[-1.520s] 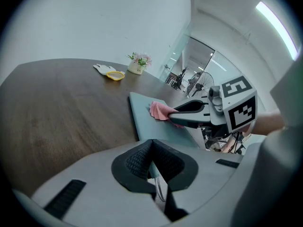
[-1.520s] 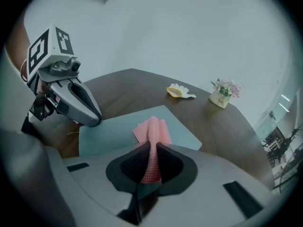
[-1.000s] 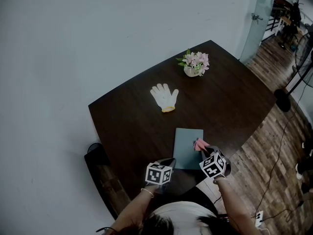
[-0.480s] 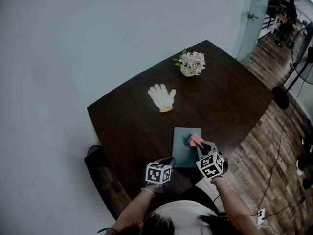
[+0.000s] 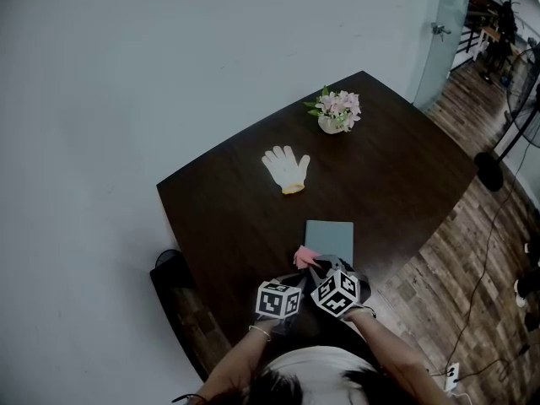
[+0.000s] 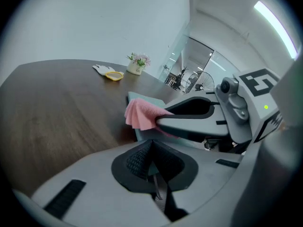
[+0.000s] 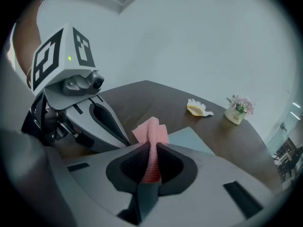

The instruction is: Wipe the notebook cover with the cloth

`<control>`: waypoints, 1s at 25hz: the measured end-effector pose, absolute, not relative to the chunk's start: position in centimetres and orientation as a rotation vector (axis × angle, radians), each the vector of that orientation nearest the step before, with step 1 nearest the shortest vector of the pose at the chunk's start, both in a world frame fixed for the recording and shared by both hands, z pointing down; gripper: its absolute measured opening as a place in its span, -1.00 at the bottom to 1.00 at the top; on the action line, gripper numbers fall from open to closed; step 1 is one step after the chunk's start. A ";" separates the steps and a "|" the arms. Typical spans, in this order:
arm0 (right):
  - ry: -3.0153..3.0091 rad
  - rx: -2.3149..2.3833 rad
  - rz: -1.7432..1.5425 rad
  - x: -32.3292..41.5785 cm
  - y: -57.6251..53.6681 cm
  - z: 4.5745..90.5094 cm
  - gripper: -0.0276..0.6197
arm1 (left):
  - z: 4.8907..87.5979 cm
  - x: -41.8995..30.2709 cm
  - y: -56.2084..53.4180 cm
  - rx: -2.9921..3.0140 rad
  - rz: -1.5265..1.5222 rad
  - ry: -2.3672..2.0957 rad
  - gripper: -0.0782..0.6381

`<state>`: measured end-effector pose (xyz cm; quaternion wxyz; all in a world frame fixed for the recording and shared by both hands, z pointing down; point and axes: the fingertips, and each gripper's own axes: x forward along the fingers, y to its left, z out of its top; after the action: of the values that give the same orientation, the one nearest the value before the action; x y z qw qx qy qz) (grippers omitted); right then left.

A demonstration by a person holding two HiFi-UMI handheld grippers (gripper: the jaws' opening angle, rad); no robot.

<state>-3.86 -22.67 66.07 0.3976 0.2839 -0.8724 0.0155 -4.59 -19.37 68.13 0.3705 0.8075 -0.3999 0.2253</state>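
Now R gripper (image 7: 150, 167) pinches pink cloth (image 7: 150, 132) at notebook (image 5: 332, 236) edge; L gripper (image 6: 150, 162) jaws together, empty.

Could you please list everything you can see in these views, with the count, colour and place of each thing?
table: one, dark brown wood, middle of the head view
notebook: one, grey-green, flat on the table near its front edge
cloth: one, pink, at the notebook's left edge
glove: one, white with a yellow cuff, flat mid-table
flower pot: one, pale pot with pink flowers, far end of the table
standing fan: one, black, on the wood floor at right
left claw: one, grey, shut and empty, beside the right claw
right claw: one, grey, shut on the cloth
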 end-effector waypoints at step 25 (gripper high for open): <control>-2.116 0.792 0.111 3.1 -21.2 68.3 -0.79 | 68.4 -4.2 -18.2 2.104 0.612 -0.991 -0.73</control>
<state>3.05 -21.20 68.28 0.4259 0.3169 -0.8463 0.0442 -4.18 -18.24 68.35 0.3600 0.8163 -0.3843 0.2374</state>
